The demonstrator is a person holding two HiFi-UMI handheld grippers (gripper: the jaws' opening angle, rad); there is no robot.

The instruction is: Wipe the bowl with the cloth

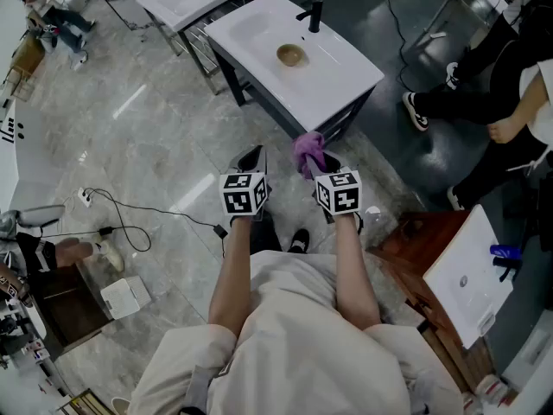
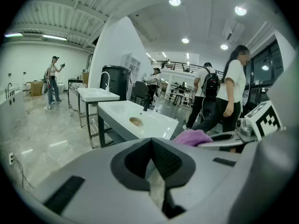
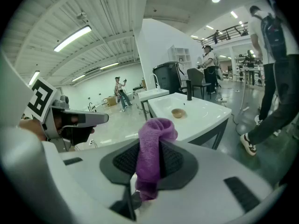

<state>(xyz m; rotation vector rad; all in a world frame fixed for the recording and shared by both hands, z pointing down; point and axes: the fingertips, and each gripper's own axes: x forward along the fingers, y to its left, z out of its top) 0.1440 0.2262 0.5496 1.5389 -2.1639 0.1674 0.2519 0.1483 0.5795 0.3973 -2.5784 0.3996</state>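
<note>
The purple cloth (image 3: 156, 130) was held pinched in the right gripper (image 3: 149, 166), its lower end lost between the pads. The left gripper (image 2: 153, 164) was seen closed on nothing. The bowl (image 1: 291, 55) was set well apart on the white basin top (image 1: 350, 80), its inside too small to be made out.

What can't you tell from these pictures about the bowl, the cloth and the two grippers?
- Bowl: too small and far in every view to tell whether its inside is dirty or holds anything.
- Purple cloth: its lower end is hidden behind the right gripper's jaws; the head view shows only a tuft.
- Left gripper: in the head view its marker cube covers the hand holding it.
</note>
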